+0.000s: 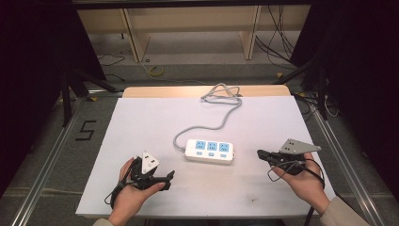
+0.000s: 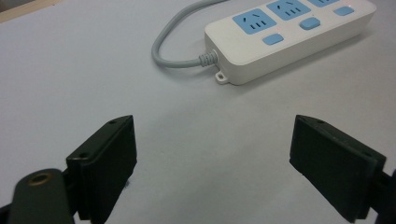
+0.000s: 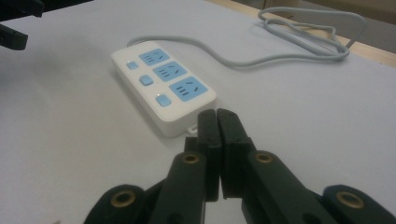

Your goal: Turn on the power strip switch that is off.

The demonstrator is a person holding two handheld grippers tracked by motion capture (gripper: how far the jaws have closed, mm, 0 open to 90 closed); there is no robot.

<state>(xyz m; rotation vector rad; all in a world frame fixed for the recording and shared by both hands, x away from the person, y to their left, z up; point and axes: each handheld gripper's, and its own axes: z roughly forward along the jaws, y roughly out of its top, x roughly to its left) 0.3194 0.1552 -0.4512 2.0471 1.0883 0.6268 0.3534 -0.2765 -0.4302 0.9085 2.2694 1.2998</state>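
Note:
A white power strip (image 1: 210, 150) with three blue sockets and three blue switches lies flat in the middle of the white table (image 1: 150, 117). Its grey cable (image 1: 207, 126) leaves the left end and runs to a loose coil (image 1: 221, 93) at the back edge. My left gripper (image 1: 167, 177) sits left of the strip, near the front, and is open and empty. In the left gripper view the left gripper (image 2: 212, 158) has its jaws wide apart, aimed at the strip's cable end (image 2: 289, 32). My right gripper (image 1: 261, 154) rests right of the strip. In the right gripper view the right gripper (image 3: 217, 122) is shut on nothing, just short of the strip (image 3: 163, 84).
The white sheet covers a wooden tabletop whose bare edge (image 1: 202, 90) shows at the back. Beyond it stand wooden shelf legs (image 1: 134, 37) and floor cables (image 1: 277, 37). Metal rails (image 1: 348, 169) flank the table. The coiled cable (image 3: 303, 32) lies near the back edge.

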